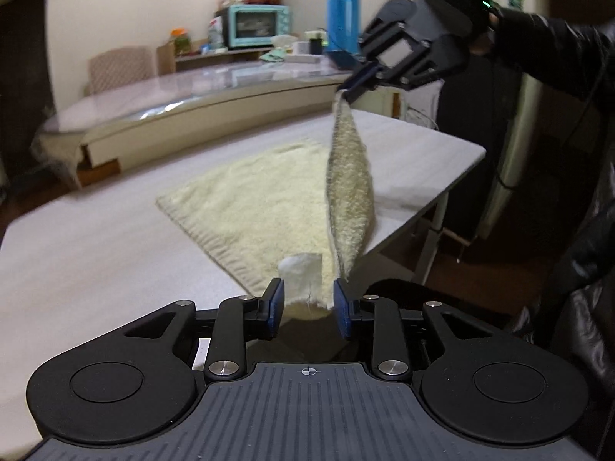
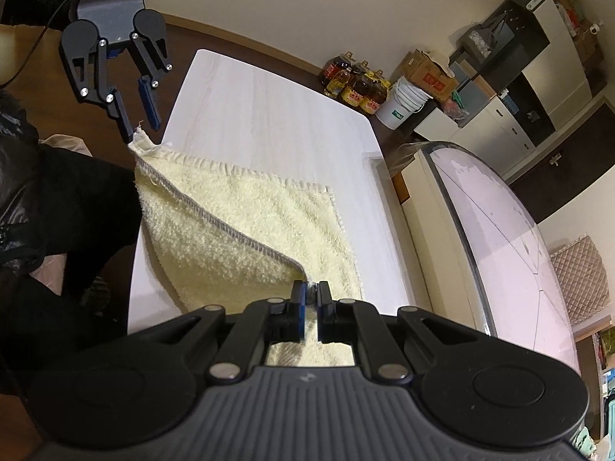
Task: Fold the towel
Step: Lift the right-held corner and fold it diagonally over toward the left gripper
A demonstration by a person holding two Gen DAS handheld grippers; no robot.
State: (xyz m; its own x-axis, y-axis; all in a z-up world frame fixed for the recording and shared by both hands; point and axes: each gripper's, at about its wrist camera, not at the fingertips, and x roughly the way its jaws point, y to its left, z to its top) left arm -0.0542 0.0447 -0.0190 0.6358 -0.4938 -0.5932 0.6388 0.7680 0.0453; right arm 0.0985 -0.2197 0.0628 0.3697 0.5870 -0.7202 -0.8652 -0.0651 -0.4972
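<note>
Right gripper clamped on towel corner, lifted it clear of surface. Left gripper gaped wide around near corner, gripping nothing. Rest of towel lay flat near surface's right edge.

A pale, whitish bench with rounded corners and a faint wood grain carries a single thing, a cream-yellow towel. The towel lies near one end of the top, part of it flat on the surface and one corner raised off it.
</note>
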